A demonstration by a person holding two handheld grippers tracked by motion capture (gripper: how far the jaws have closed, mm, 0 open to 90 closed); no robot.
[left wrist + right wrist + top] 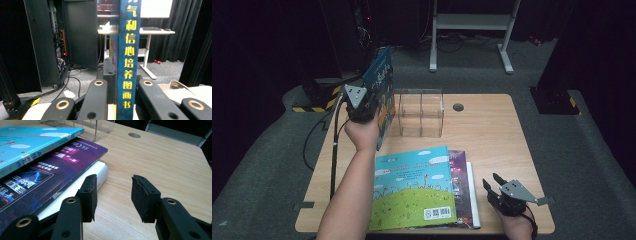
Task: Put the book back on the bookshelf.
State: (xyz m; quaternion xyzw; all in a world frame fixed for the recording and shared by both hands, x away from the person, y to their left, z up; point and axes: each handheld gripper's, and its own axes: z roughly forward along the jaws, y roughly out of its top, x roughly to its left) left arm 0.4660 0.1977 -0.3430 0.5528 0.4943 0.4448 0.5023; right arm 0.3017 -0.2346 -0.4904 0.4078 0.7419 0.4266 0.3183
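Note:
My left gripper (364, 107) is raised over the table's far left and shut on a blue picture book (382, 95), held upright on edge. Its blue spine (128, 57) with yellow characters stands between the jaws in the left gripper view. Just right of the book stands a clear acrylic rack (421, 112) with dividers. A stack of three books lies at the front: a light-blue and green one (412, 187) on top, a purple one (50, 170) under it, a white one (100, 173) at the bottom. My right gripper (493, 185) stands open beside the stack's right edge, nothing between its pads (145, 197).
The wooden table (492, 135) has a round cable hole (458, 107) behind the rack. A black cable (333, 150) trails down along the left arm. Beyond the table are dark equipment racks (72, 35) and a white desk frame (472, 30).

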